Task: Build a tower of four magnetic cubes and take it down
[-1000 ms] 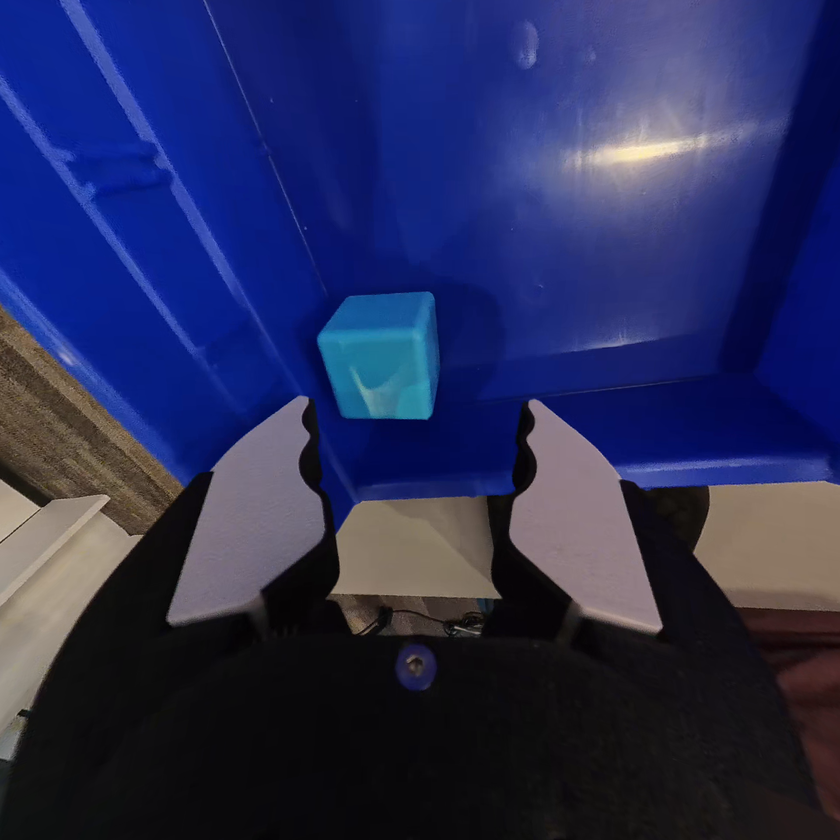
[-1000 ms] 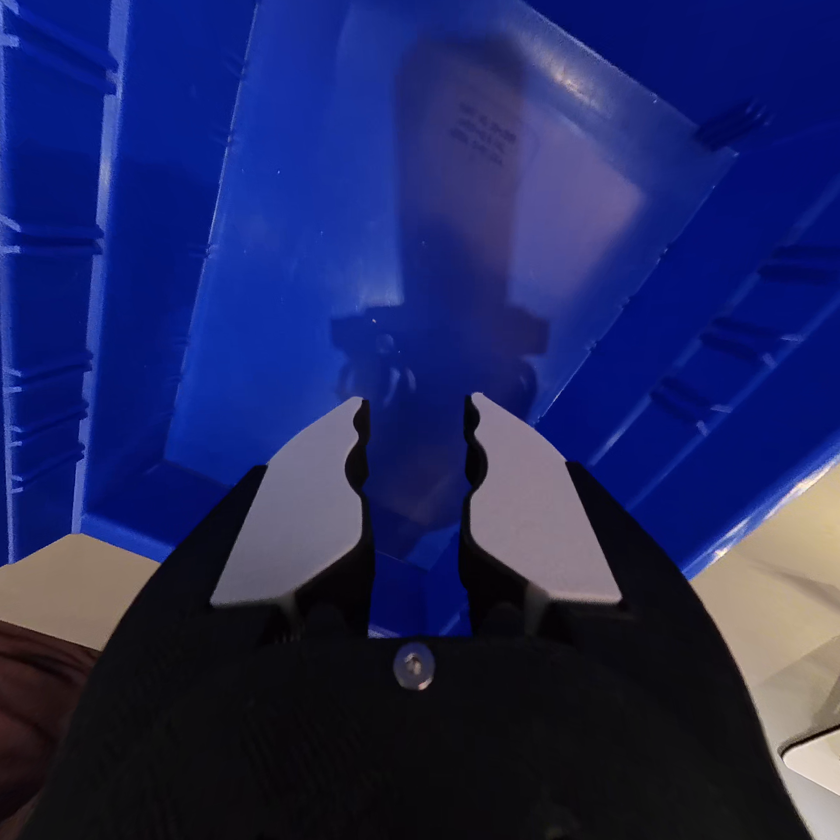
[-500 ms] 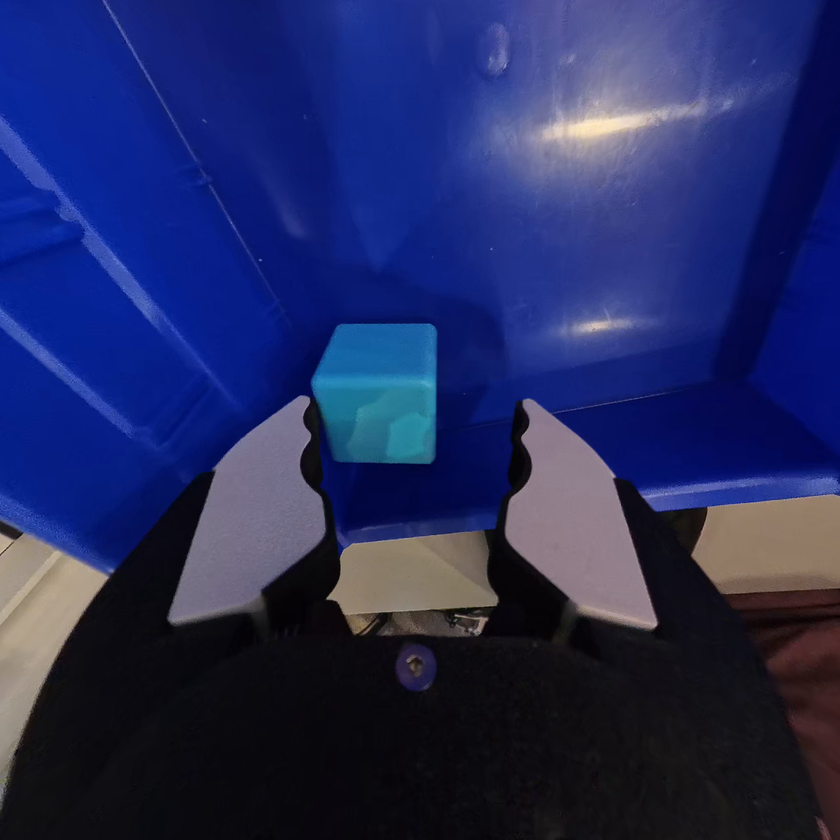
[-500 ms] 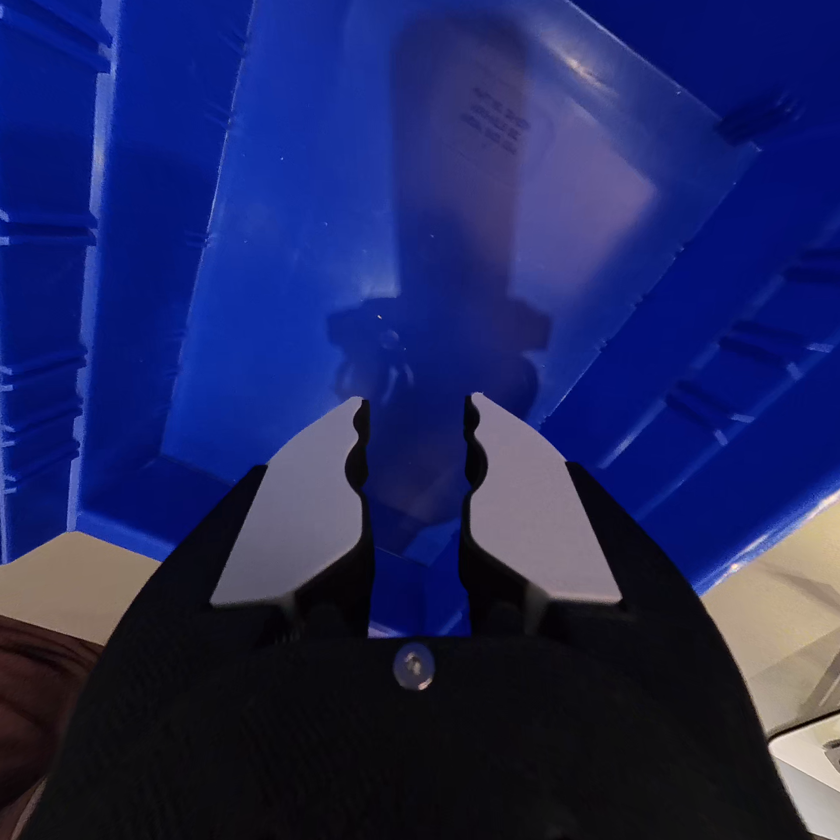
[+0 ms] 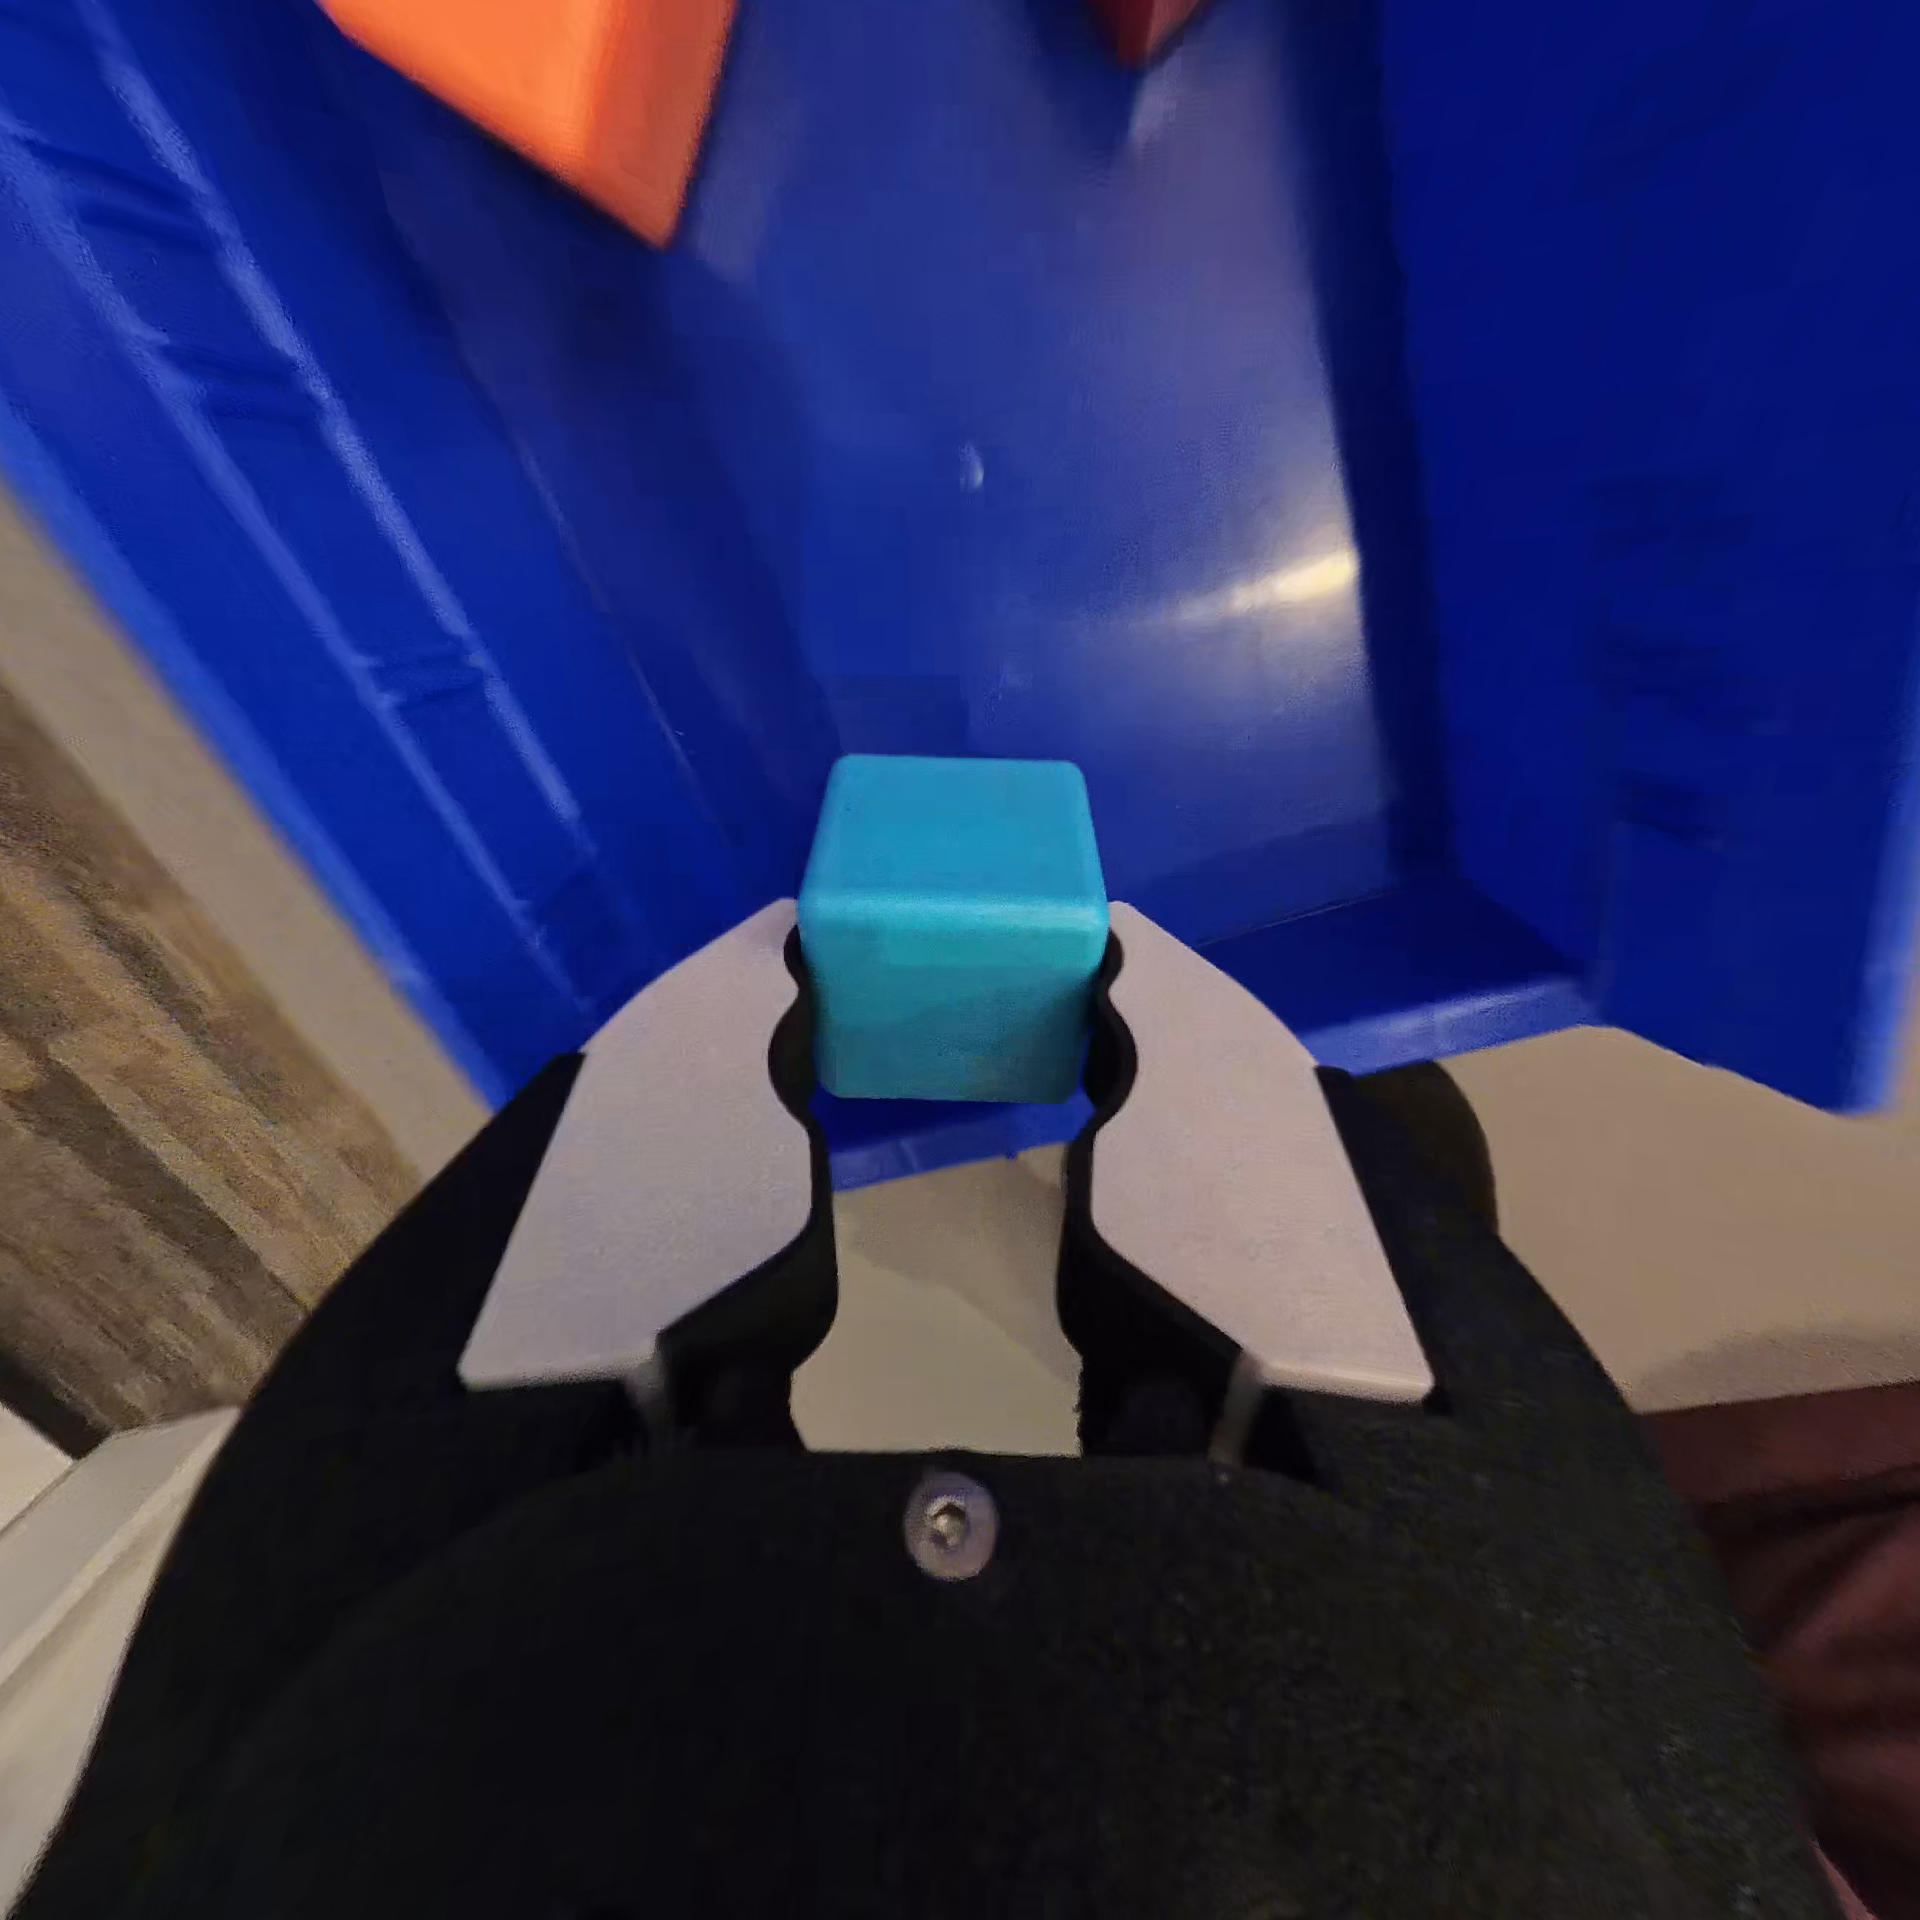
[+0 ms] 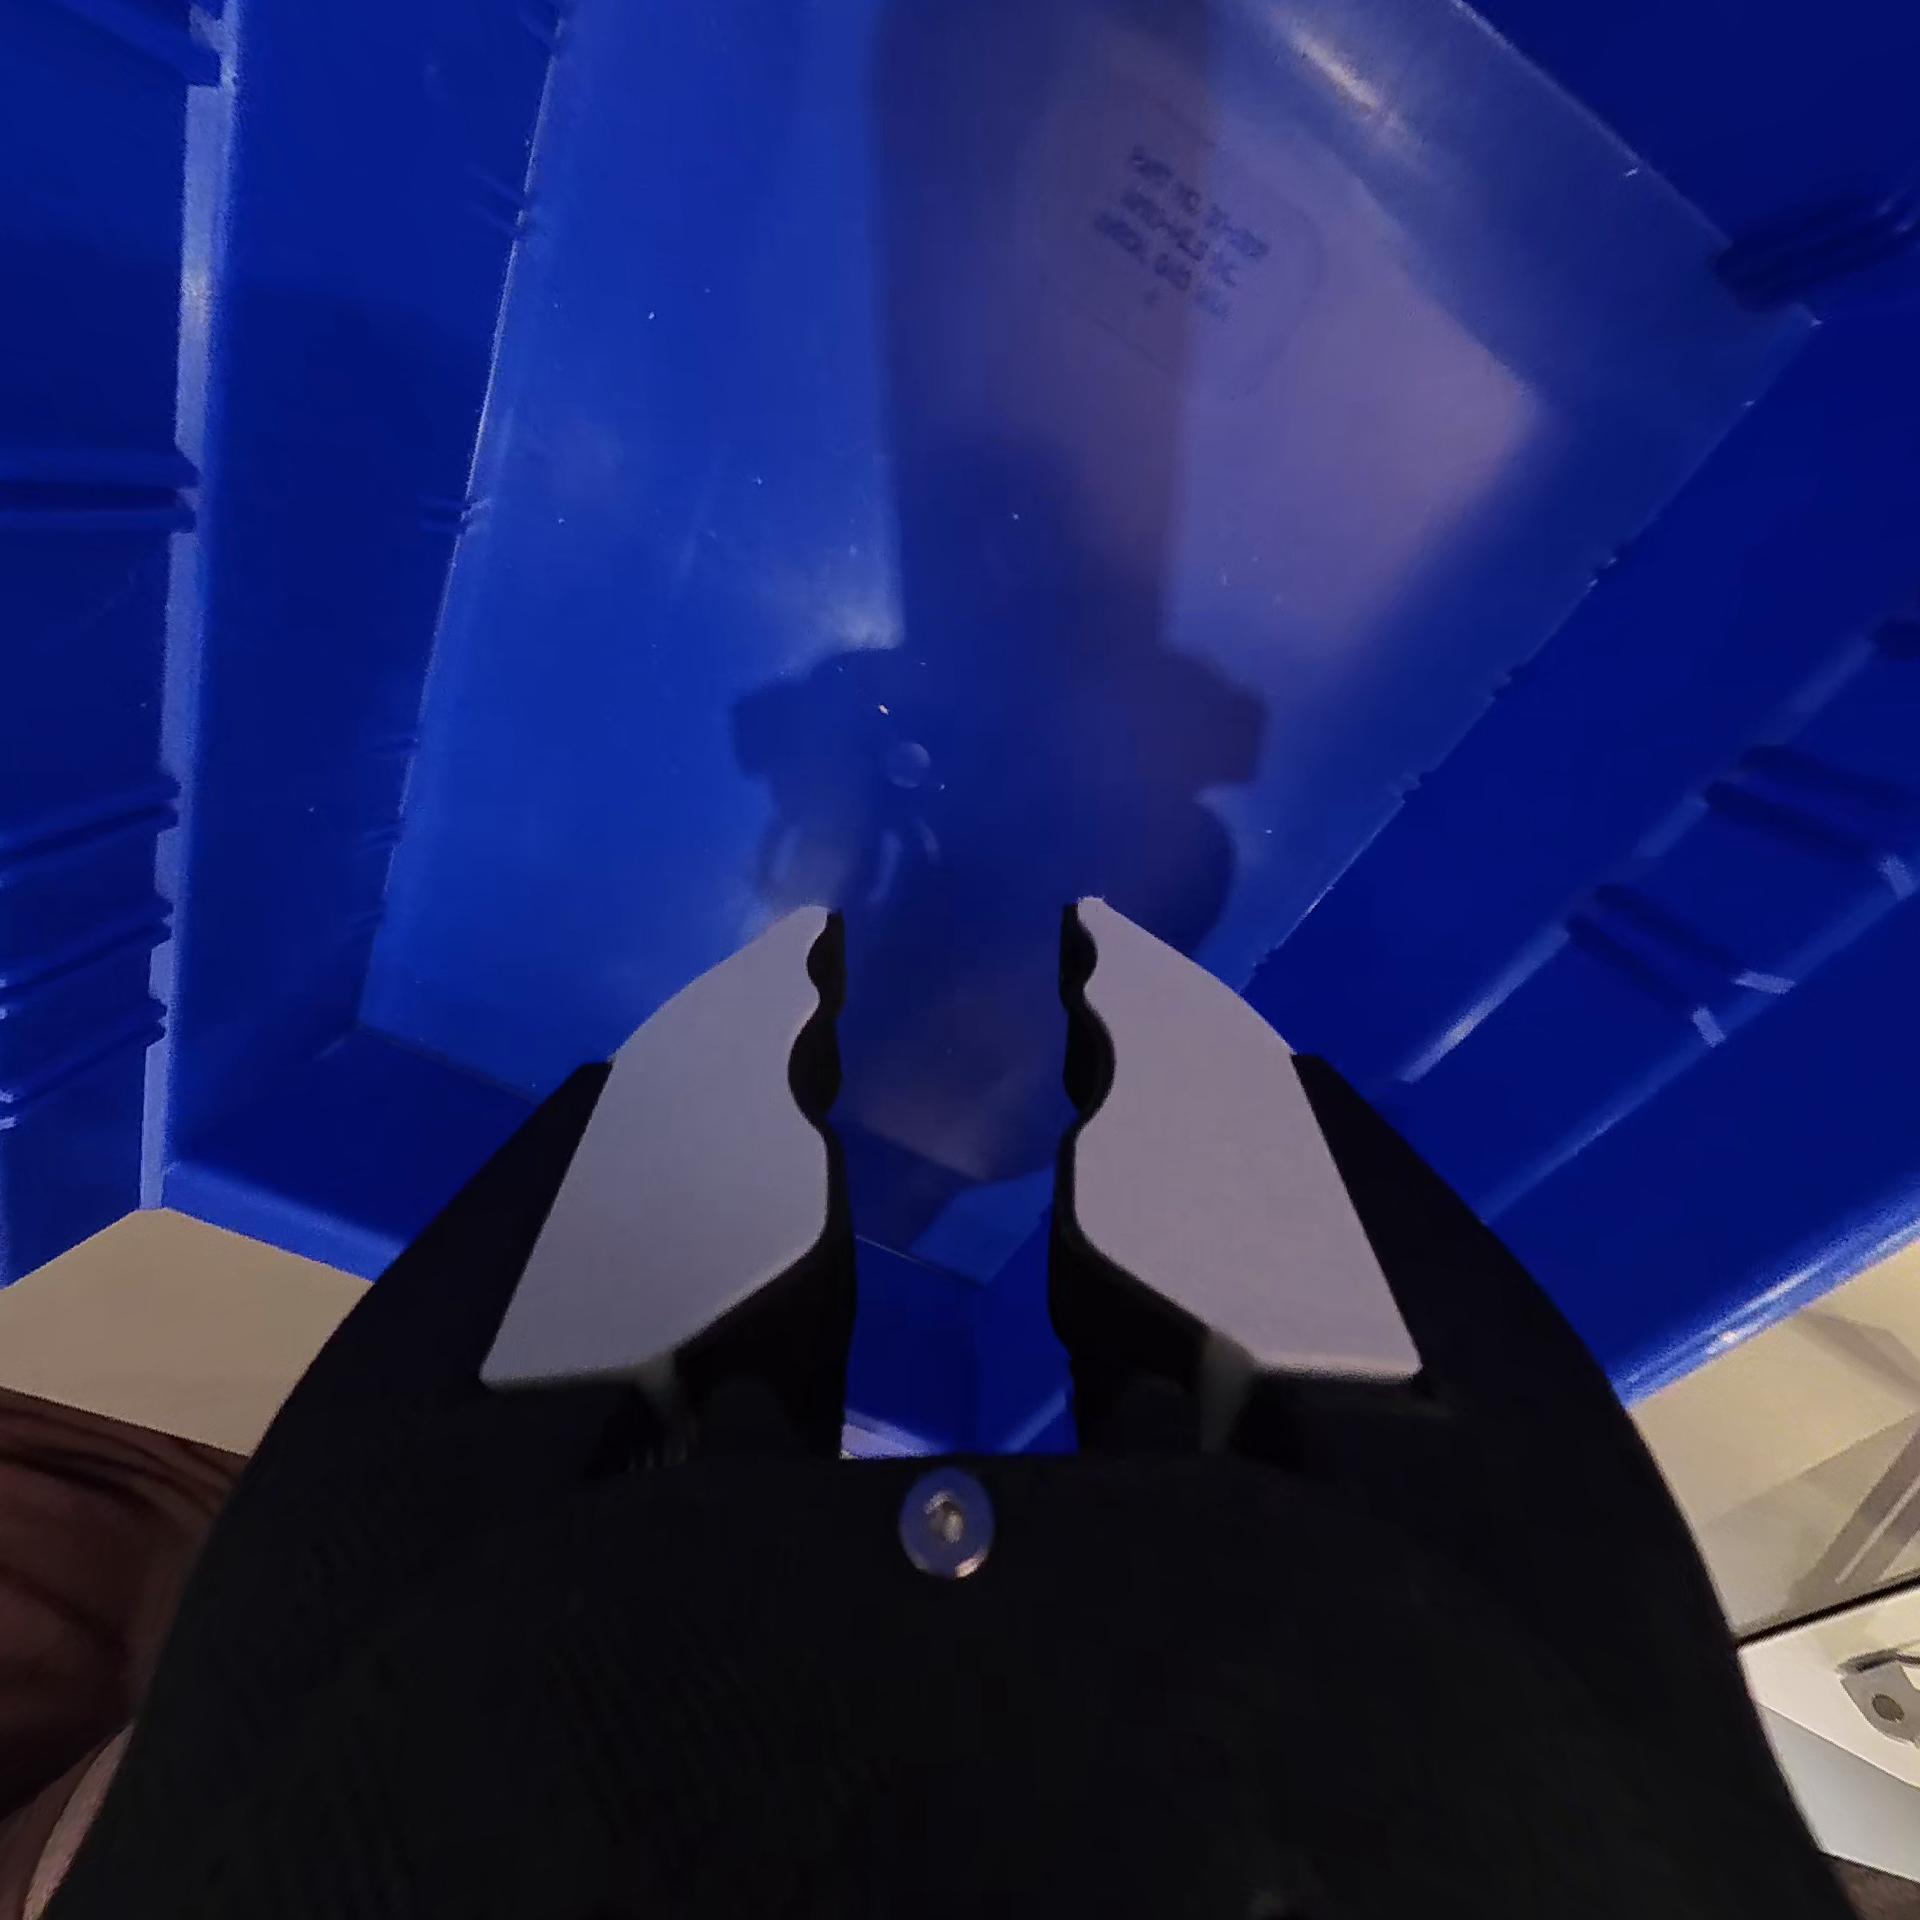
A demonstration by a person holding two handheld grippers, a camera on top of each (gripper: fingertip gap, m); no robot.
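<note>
The left gripper (image 5: 951, 935) clamps a turquoise cube (image 5: 948, 935) between its fingertips, inside the blue bin (image 5: 1143, 520) and just above its near wall. An orange cube (image 5: 551, 83) lies farther back in the bin. The right gripper (image 6: 948, 925) hangs over the bin's floor, jaws narrowly parted, holding nothing.

A pale tabletop (image 5: 1621, 1236) under warm light, grey-brown carpet (image 5: 125, 1039) to its left, a white shelf edge (image 5: 62, 1538) below
</note>
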